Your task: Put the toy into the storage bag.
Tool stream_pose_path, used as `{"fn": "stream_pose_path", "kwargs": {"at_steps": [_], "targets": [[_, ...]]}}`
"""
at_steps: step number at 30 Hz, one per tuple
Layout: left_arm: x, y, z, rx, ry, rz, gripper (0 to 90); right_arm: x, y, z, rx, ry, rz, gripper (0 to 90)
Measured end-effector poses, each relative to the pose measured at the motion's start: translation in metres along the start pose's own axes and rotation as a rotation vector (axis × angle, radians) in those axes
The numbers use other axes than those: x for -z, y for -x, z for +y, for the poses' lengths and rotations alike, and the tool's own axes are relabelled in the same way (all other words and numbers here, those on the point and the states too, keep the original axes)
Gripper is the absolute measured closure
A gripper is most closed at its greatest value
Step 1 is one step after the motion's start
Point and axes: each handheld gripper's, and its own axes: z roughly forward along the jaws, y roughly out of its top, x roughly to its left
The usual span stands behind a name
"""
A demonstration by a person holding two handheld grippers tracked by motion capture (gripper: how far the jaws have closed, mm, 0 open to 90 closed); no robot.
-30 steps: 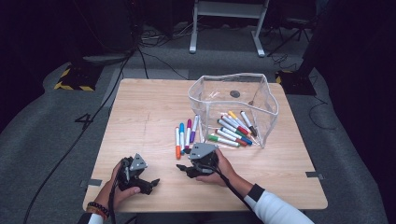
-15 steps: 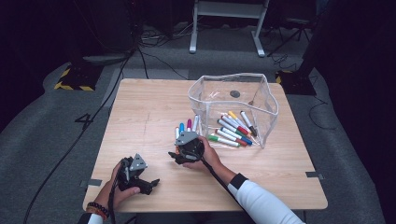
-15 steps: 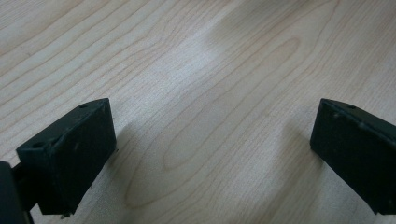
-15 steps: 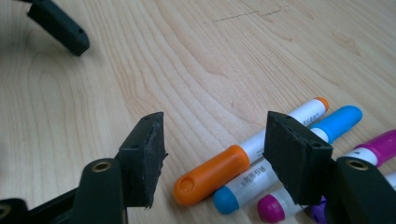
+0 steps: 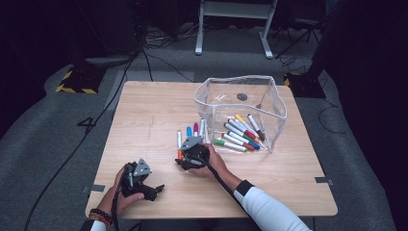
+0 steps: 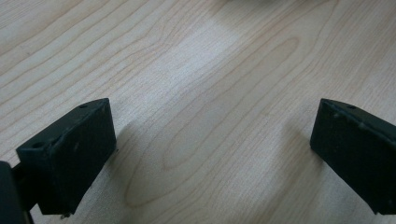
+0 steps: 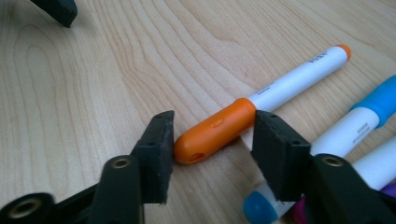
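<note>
Right gripper closing in on the orange marker's cap.

Near the front-left corner of the wooden table point(image 5: 144, 110), the left gripper point(image 6: 210, 154) rests with jaws spread wide, nothing between them. Just left of the table's middle, the right gripper point(image 7: 212, 154) has just been closing around the orange-capped white marker point(image 7: 261, 105); one pad looks to touch, the other stands clear. Next, I judge: finish the squeeze, lift towards the clear plastic bin point(image 5: 269, 96).

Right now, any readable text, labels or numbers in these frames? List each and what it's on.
"4": dark mark on the grey floor left of the table.
Print along the orange marker barrel, between the right tool's jaws: too blurred to read.
Print on the blue marker barrel: too small to read.
</note>
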Motion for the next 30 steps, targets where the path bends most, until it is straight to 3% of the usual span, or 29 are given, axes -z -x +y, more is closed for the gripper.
{"fn": "stream_pose_path", "kwargs": {"at_steps": [3,8,12,14,17,21,25,30], "targets": [[0.000,0.000,0.000,0.000,0.000,0.000,0.5,-0.001,0.002,0.003,-0.008,-0.012,-0.020,55.2],[0.000,0.000,0.000,0.000,0.000,0.000,0.5,0.001,0.006,0.001,-0.038,-0.019,-0.020,73.3],[0.000,0.000,0.000,0.000,0.000,0.000,0.5,0.003,0.005,0.000,-0.022,-0.028,-0.040,75.4],[0.000,0.000,0.000,0.000,0.000,0.000,0.5,0.005,0.005,-0.001,-0.014,-0.030,-0.034,83.6],[0.000,0.000,0.000,0.000,0.001,0.000,0.5,0.010,0.002,-0.007,-0.003,-0.030,0.005,82.3],[0.000,0.000,0.000,-0.001,0.001,0.000,0.5,0.018,0.001,-0.011,0.020,-0.030,0.020,68.5],[0.000,0.000,0.000,0.001,0.000,0.001,0.5,0.018,0.002,0.003,0.063,0.026,0.038,59.2],[0.000,0.000,0.000,0.000,0.001,0.002,0.5,0.005,0.006,0.021,0.051,0.039,0.042,49.9]]}}
